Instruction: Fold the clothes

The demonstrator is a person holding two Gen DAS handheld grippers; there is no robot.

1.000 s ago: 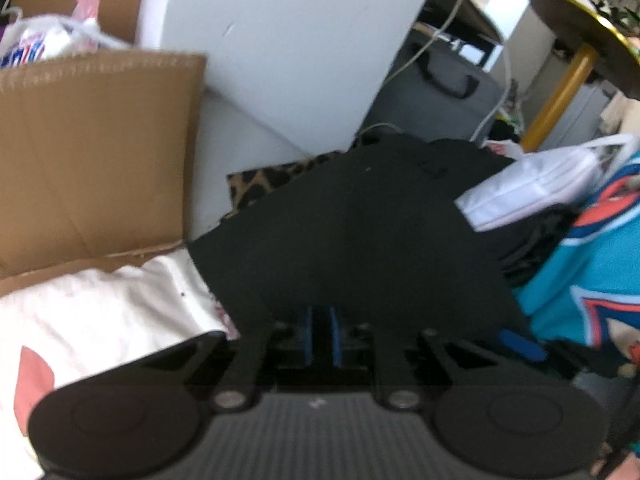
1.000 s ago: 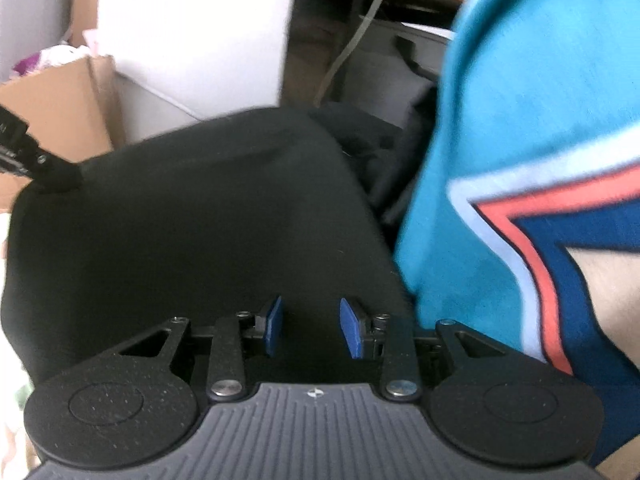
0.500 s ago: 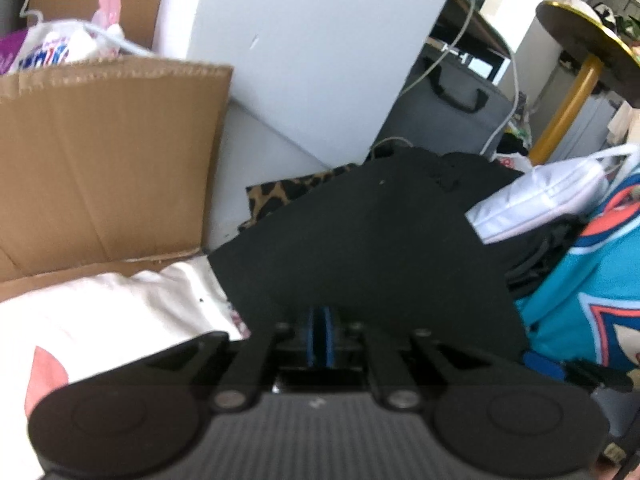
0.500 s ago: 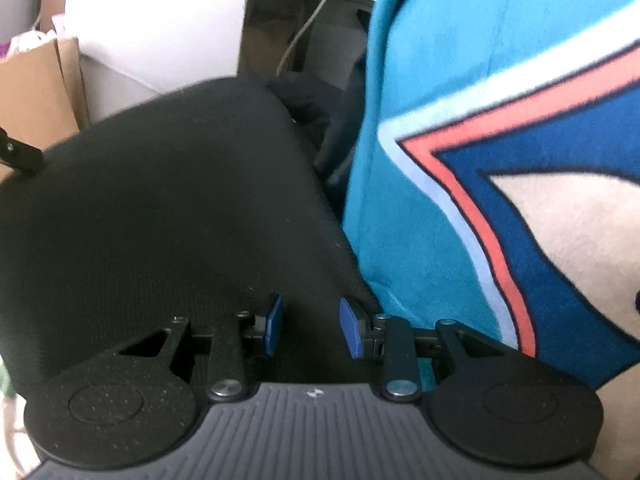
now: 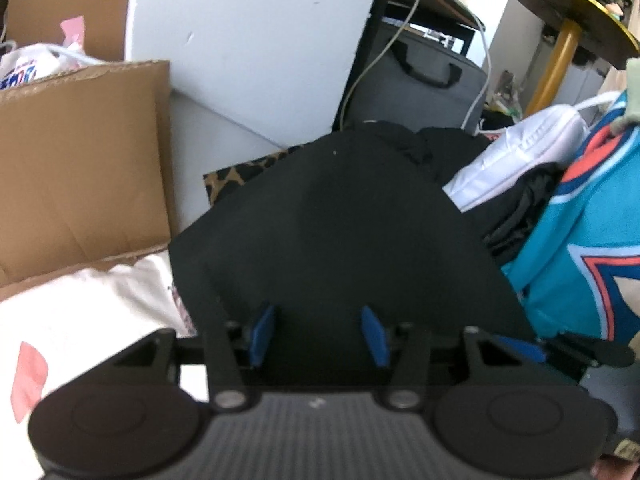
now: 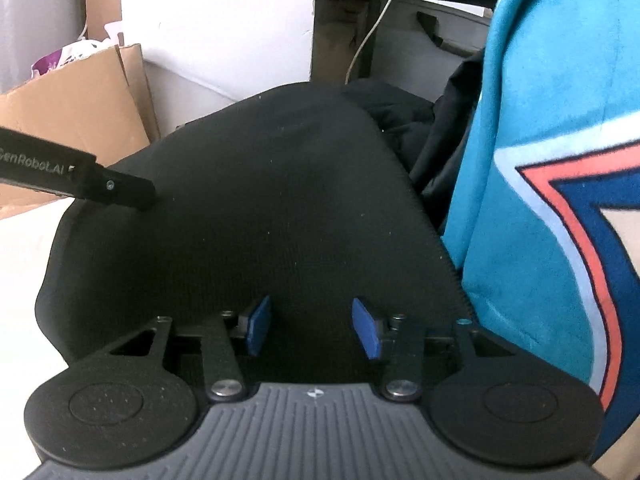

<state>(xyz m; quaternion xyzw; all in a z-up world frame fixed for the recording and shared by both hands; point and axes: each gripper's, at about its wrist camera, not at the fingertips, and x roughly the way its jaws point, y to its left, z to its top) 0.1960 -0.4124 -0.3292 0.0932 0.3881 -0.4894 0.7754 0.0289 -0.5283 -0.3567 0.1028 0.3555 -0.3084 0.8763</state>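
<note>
A folded black garment (image 5: pixel 344 240) lies in front of me; it also fills the middle of the right wrist view (image 6: pixel 256 216). My left gripper (image 5: pixel 318 334) is open, its blue pads apart over the garment's near edge. My right gripper (image 6: pixel 312 330) is open over the same garment's near edge. A left gripper finger (image 6: pixel 80 180) reaches in at the garment's left corner in the right wrist view. The right gripper's finger (image 5: pixel 560 350) shows at the garment's right corner in the left wrist view.
A teal jersey with orange and blue trim (image 5: pixel 580 240) (image 6: pixel 540 160) lies to the right. A white garment (image 5: pixel 80 312) lies to the left, with a cardboard box (image 5: pixel 80 160) behind. A white bag (image 5: pixel 516 160), dark clothes, a grey case (image 5: pixel 420 84) and a white wall panel (image 5: pixel 260 40) stand behind.
My left gripper was shut on the black garment's edge and has opened, letting it go. My right gripper stayed open and the view shifted back from the teal jersey.
</note>
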